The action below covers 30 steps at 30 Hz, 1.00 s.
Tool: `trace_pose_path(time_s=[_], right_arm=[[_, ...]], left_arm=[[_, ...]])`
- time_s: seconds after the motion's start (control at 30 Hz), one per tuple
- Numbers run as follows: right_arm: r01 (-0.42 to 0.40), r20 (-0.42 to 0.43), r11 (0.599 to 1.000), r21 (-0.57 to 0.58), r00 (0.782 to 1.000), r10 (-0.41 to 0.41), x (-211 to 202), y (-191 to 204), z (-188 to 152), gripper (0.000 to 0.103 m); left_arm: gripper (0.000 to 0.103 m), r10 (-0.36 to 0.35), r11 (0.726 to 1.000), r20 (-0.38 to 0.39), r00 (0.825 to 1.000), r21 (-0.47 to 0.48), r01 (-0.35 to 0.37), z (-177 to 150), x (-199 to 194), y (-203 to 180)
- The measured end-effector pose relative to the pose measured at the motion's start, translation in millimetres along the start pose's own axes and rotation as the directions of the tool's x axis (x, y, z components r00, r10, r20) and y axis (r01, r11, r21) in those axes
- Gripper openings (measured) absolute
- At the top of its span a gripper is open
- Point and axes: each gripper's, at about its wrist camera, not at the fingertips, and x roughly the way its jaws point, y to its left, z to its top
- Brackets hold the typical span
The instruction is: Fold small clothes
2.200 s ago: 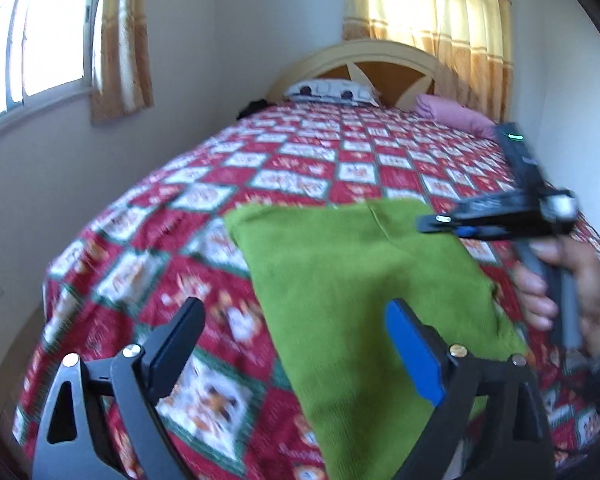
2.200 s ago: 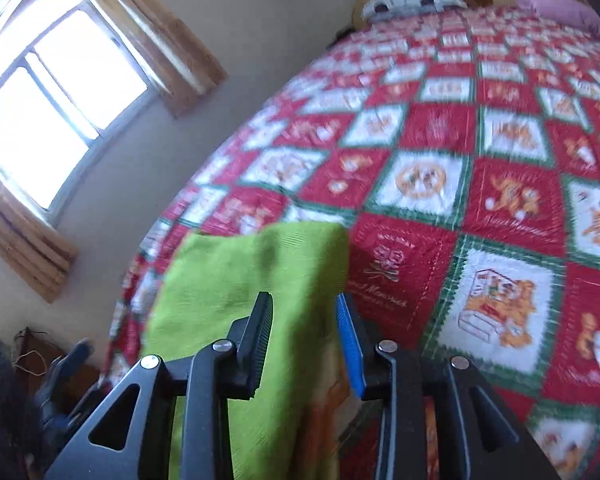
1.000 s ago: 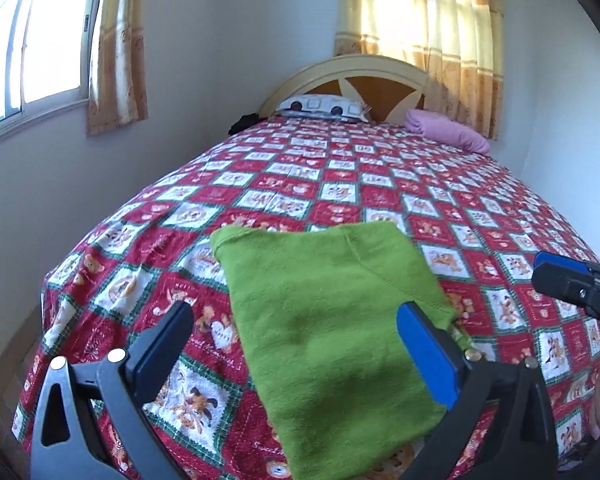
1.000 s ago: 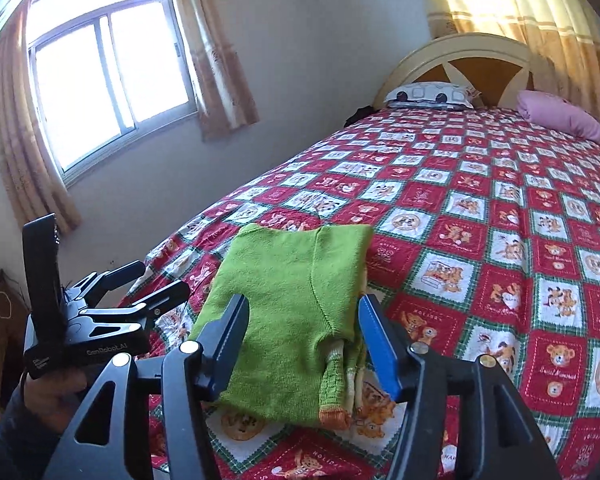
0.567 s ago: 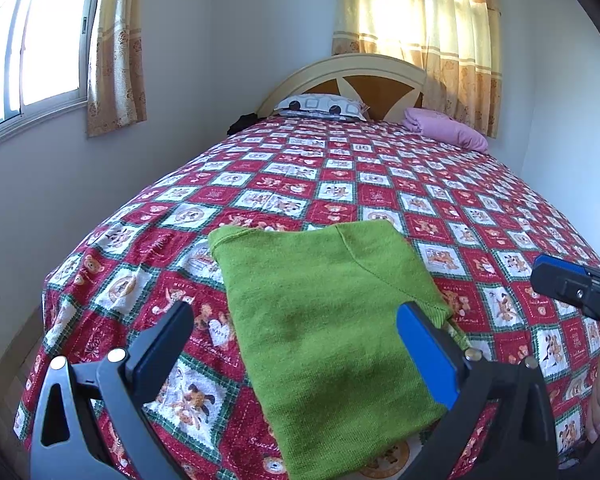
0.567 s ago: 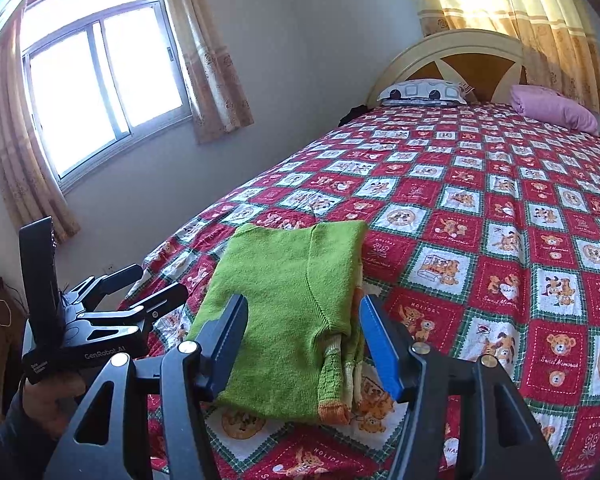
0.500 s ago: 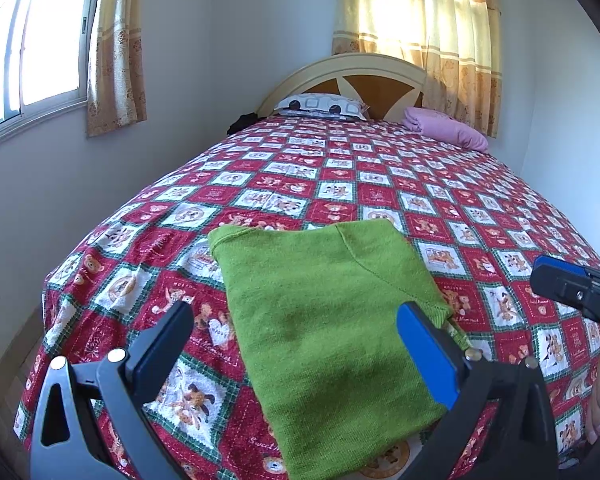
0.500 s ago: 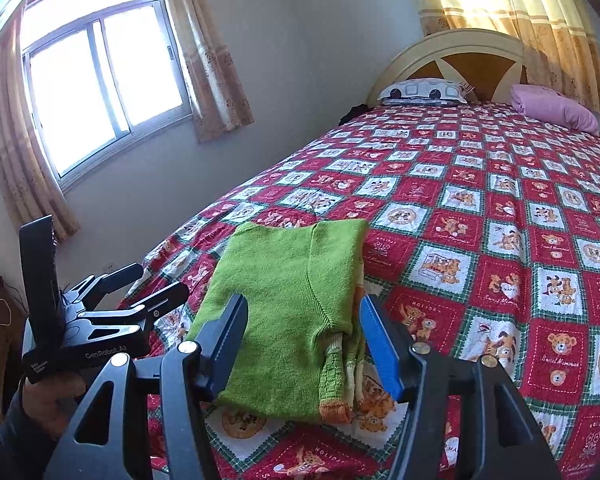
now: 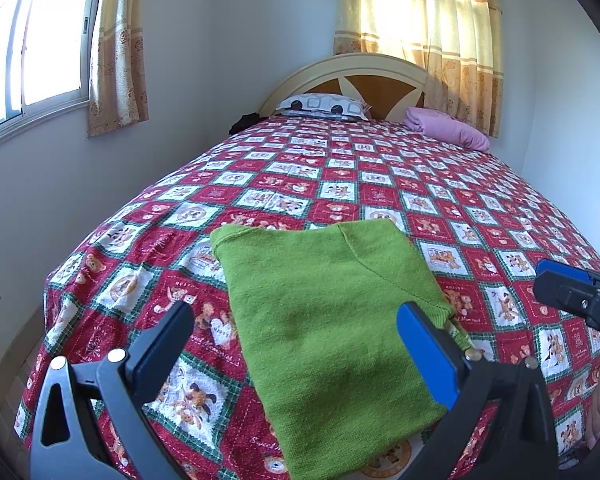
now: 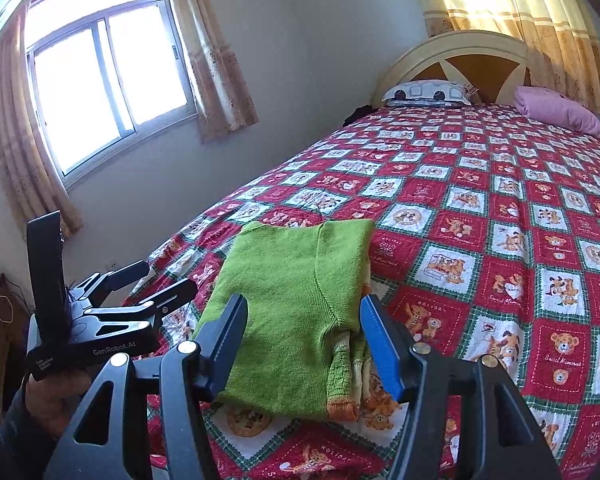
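Pulled back from 2.2 s ago: both claws now above the bed's near end. Left claw (image 9: 296, 340) released, empty, hovering over the folded green sweater (image 9: 324, 320). Right claw (image 10: 304, 328) likewise released, gripping nothing. Sweater flat on the red patchwork bedspread (image 9: 380, 184), near the foot.

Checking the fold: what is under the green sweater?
The red patchwork bedspread lies under the green sweater; a tucked cuff peeks out. Deeper folded layers are covered.

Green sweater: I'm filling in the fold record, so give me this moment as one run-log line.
green sweater: folded, flat on bedspread | left gripper: open, empty | right gripper: open, empty | neither touches sweater
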Motion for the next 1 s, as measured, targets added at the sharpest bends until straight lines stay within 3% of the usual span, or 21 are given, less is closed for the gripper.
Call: trace_pose_path(time_s=[0.57, 1.0], right_arm=[[-0.004, 0.007, 1.0, -0.001, 1.0, 0.004, 0, 1, 0, 0.06], [0.016, 0.081, 0.999, -0.028, 0.997, -0.013, -15, 8, 3, 0.06]], left_arm=[[0.103, -0.003, 1.0, -0.001, 1.0, 0.0, 0.003, 0, 1, 0], [0.103, -0.004, 1.0, 0.025, 1.0, 0.012, 0.004, 4, -6, -1]])
